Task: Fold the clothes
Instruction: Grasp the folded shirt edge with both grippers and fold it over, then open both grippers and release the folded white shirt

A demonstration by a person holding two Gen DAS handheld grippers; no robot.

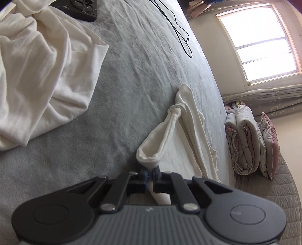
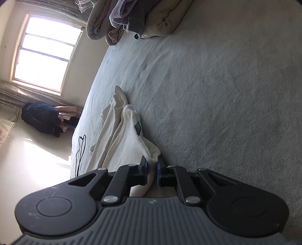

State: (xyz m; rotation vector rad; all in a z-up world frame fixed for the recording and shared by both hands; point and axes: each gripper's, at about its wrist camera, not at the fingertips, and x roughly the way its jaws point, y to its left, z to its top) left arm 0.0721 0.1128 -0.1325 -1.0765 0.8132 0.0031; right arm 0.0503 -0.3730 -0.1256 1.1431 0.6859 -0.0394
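Both grippers pinch one cream garment [image 1: 181, 143] on a grey bed [image 1: 122, 84]: left gripper [image 1: 150, 174] fingers nearly closed on a cuff-like edge, right gripper [image 2: 152, 167] clamping a corner. Soft, light knit stretches ahead, likely slumping unless held at hems. A second white garment [image 1: 37, 71] lies beyond, left.

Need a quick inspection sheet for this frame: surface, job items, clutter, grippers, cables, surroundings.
Surface: grey bedspread, wrinkled.
Job's things: cream garment stretched out, one end in each gripper; second cream garment crumpled further up the bed.
Clutter: black case partly under the crumpled garment; folded quilts at the bed's end.
Grippers: left gripper shut on a cuff-like end; right gripper closed around the other end, cloth between the fingers.
Cables: black cable loose on the bed.
Surroundings: window, rolled bedding and pillow beside the bed, dark bag on the floor.
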